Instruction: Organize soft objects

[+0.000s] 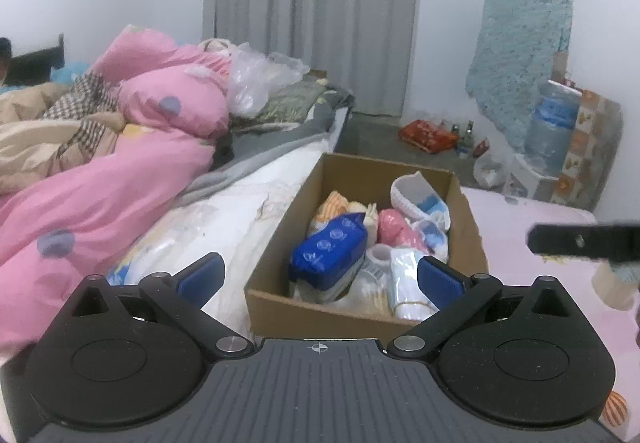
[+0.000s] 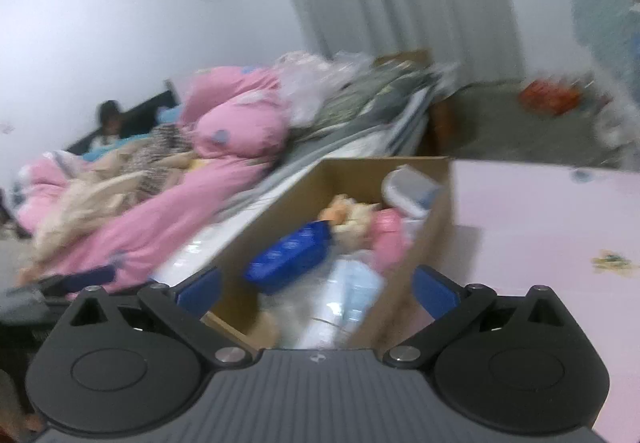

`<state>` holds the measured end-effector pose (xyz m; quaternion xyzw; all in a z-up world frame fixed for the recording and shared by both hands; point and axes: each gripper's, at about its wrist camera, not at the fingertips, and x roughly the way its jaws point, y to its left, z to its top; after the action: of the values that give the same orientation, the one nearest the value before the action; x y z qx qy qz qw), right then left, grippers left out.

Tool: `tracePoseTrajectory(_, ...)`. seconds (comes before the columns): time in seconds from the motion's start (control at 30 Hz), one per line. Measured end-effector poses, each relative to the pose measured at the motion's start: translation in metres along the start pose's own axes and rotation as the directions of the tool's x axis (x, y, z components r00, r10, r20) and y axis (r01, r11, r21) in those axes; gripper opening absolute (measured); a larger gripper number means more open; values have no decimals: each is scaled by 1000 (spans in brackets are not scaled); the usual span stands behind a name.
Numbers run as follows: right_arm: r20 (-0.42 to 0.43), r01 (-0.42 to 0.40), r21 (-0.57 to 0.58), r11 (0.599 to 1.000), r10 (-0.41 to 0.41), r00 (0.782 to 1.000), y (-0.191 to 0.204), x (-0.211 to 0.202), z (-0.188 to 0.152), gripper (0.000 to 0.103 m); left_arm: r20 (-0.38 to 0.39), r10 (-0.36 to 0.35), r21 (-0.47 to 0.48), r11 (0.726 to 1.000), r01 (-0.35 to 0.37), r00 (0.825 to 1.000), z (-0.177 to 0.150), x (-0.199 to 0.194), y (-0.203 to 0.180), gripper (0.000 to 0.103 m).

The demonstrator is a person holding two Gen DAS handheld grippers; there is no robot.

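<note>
A cardboard box (image 1: 468, 227) stands on the bed and holds soft things: a blue packet (image 1: 330, 249), a pink bundle (image 1: 396, 229), an orange striped item (image 1: 334, 205), white and blue baby shoes (image 1: 420, 195) and white cloth packs (image 1: 408, 283). My left gripper (image 1: 318, 279) is open and empty, just in front of the box's near wall. My right gripper (image 2: 316, 293) is open and empty over the box's (image 2: 436, 227) near right corner; this view is blurred. The blue packet (image 2: 288, 257) shows there too. Part of the right gripper (image 1: 584, 239) shows at the right edge of the left wrist view.
A pink quilt (image 1: 120, 171) and beige bedding (image 1: 44, 131) are heaped at left. A clear plastic bag (image 1: 256, 77) lies behind them. A pale pink sheet (image 1: 532, 227) lies right of the box, with an orange striped item (image 1: 614, 407). A water jug (image 1: 554, 127) and a red bag (image 1: 428, 135) are on the floor.
</note>
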<state>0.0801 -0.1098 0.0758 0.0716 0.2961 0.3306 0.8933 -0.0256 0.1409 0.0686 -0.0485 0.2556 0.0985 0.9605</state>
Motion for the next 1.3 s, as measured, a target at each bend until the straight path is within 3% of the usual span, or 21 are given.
tracePoseTrajectory(0.13, 27, 139, -14, 990, -138, 990, 9, -9, -22, 72, -24, 45, 2, 999, -45, 999, -7, -1, -6, 103)
tracePoseTrajectory(0.27, 29, 199, -11, 980, -199, 980, 19, -12, -41, 72, -95, 99, 21, 995, -98, 991, -14, 6, -12, 103)
tracePoseTrajectory(0.47, 28, 272, -42, 961, -271, 962, 42, -8, -53, 72, -143, 64, 58, 997, -56, 988, -19, 9, -14, 103)
tracePoseTrajectory(0.77, -50, 273, -14, 962, -274, 961, 51, 8, -59, 72, -146, 117, 96, 990, -103, 982, -22, 11, -14, 103)
tracePoseTrajectory(1.3, -100, 310, 3, 951, -308, 946, 58, 28, -62, 72, -170, 130, 71, 990, -120, 977, -23, 17, 4, 103)
